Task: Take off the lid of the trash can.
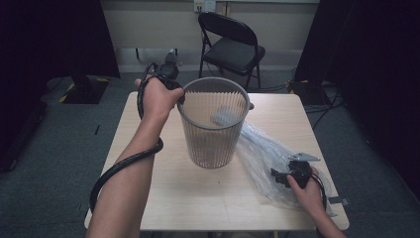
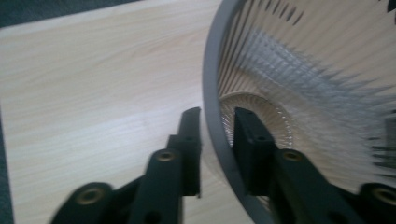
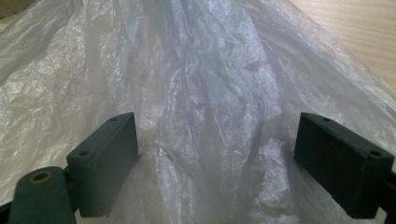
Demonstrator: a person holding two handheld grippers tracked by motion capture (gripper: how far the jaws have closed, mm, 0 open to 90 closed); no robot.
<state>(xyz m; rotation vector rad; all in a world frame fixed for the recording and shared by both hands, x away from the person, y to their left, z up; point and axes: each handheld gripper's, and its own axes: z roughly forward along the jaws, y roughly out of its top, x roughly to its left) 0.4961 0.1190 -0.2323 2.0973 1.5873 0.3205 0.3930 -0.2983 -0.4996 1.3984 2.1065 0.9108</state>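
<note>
The left claw [image 2: 217, 128] is clenched on the rim of the basket [image 1: 214, 124], 1 jaw inside and 1 outside, likely to steady it near the surface's [image 1: 163, 198] far edge. The right claw [image 3: 217, 154] stands released over the plastic bag [image 1: 262, 158] by the right edge, ready to pinch it.

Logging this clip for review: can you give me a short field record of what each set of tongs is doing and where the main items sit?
left tongs: jaws astride the rim of the grey slatted bin, one inside, one outside; close to the rim, contact not clear
right tongs: jaws wide apart over the clear plastic bag
bin: upright, mid-table
bag: crumpled flat on the table, right of the bin
background: black folding chair
</note>
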